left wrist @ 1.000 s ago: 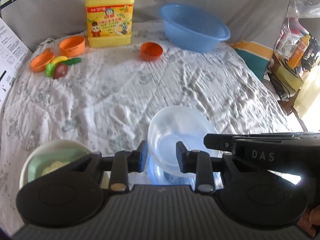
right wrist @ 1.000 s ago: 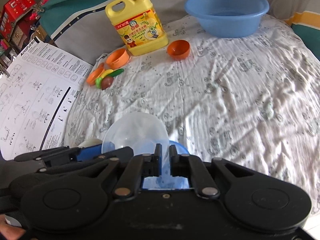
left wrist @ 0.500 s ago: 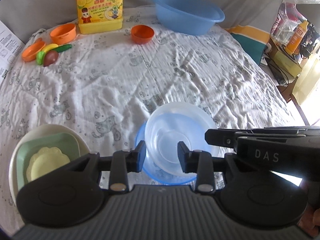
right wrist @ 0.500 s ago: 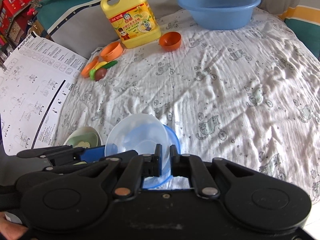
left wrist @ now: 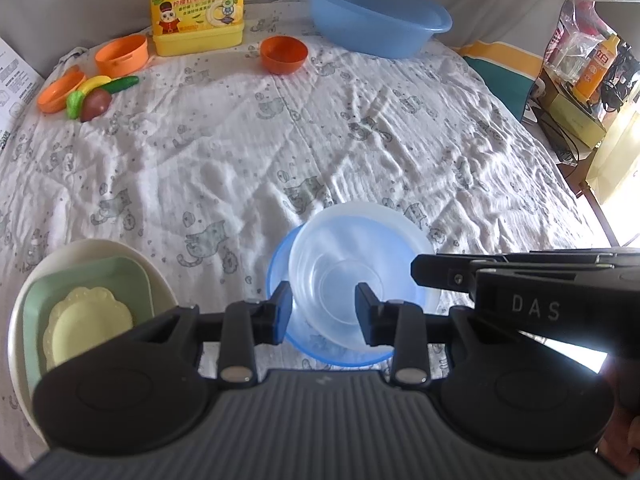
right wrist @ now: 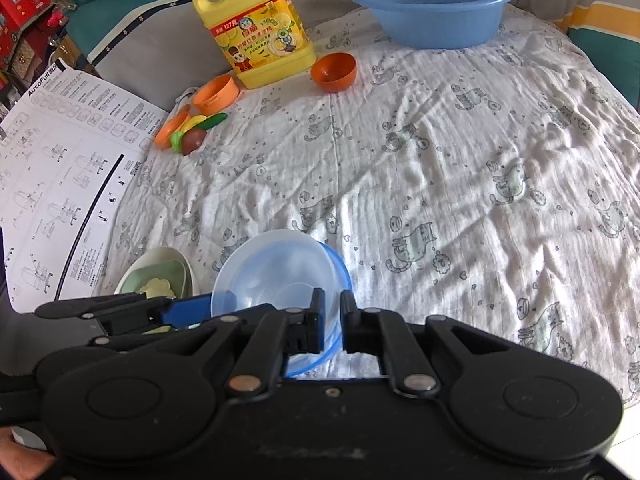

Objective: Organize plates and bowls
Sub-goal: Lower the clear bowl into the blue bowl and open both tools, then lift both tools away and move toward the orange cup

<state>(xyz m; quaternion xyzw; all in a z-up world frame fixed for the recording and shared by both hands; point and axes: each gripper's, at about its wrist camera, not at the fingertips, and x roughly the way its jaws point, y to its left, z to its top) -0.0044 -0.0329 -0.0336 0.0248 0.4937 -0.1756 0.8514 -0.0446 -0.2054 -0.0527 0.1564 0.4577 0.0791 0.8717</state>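
A clear bowl (left wrist: 356,256) sits tilted inside a blue bowl (left wrist: 280,276) on the cat-print cloth (left wrist: 280,152). My right gripper (right wrist: 330,322) is shut on the clear bowl's (right wrist: 276,272) right rim, above the blue bowl (right wrist: 338,268). My left gripper (left wrist: 323,312) is open, its jaws over the near side of both bowls, touching neither. To the left, a cream plate (left wrist: 88,252) holds a green square dish (left wrist: 100,280) and a small yellow dish (left wrist: 88,324); that stack also shows in the right wrist view (right wrist: 160,276).
At the back stand a yellow detergent jug (left wrist: 196,4), a blue basin (left wrist: 376,20), an orange bowl (left wrist: 284,54), orange cups (left wrist: 122,56) and toy vegetables (left wrist: 96,96). A printed sheet (right wrist: 60,184) hangs left. Clutter lies beyond the right edge (left wrist: 580,92).
Both grippers pulled back and up, so the bowls look lower and farther. The clear bowl settled lower into the blue bowl. The right gripper's jaws parted slightly but stay on the rim.
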